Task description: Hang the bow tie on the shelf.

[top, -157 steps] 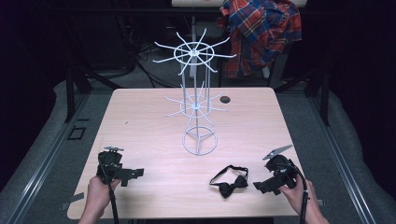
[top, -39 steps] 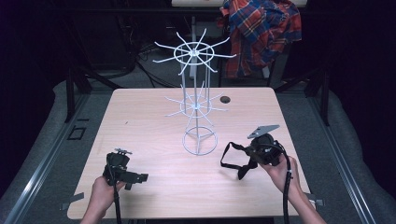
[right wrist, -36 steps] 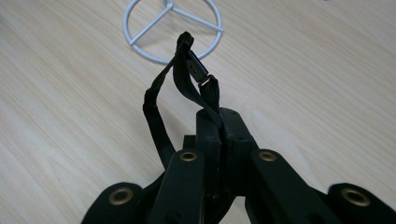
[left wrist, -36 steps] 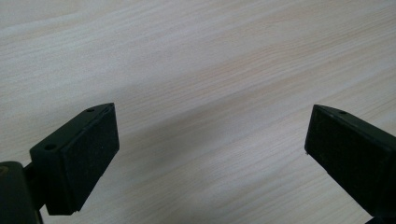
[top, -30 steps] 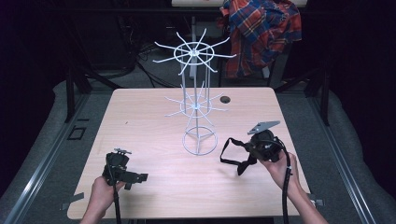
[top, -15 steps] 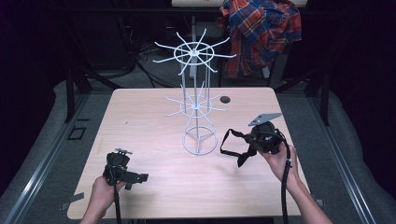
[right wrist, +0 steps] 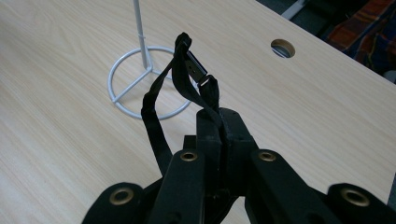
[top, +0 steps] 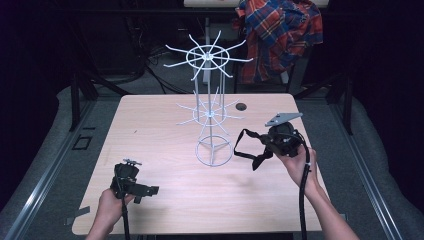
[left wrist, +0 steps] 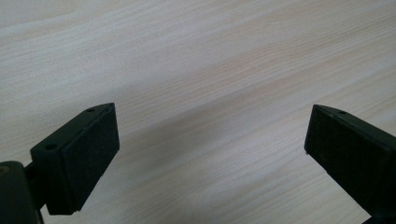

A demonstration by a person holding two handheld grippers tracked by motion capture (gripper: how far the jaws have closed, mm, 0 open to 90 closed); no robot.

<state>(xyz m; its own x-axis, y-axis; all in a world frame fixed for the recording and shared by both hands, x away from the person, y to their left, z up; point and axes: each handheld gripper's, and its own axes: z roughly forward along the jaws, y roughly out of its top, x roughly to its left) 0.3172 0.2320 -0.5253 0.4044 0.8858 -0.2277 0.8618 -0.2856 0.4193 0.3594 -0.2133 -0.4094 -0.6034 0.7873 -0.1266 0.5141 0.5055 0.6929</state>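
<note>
The right gripper (top: pixel 272 145), right of centre in the high view, has its jaws clamped on a black strap (top: pixel 246 147); in the right gripper view the strap (right wrist: pixel 187 74) loops up from the closed jaws, its buckle near the top of the frame, hanging clear of the table (top: pixel 165 125). Just left of it stands a white wire rack (top: pixel 209 95), its ring base (right wrist: pixel 140 84) on the wood. The left gripper (top: pixel 145 192), low in the frame's lower left, has its jaws spread wide with nothing between them, over bare wood. A plaid shirt (top: pixel 280 32) hangs at the upper right, beyond the table.
</note>
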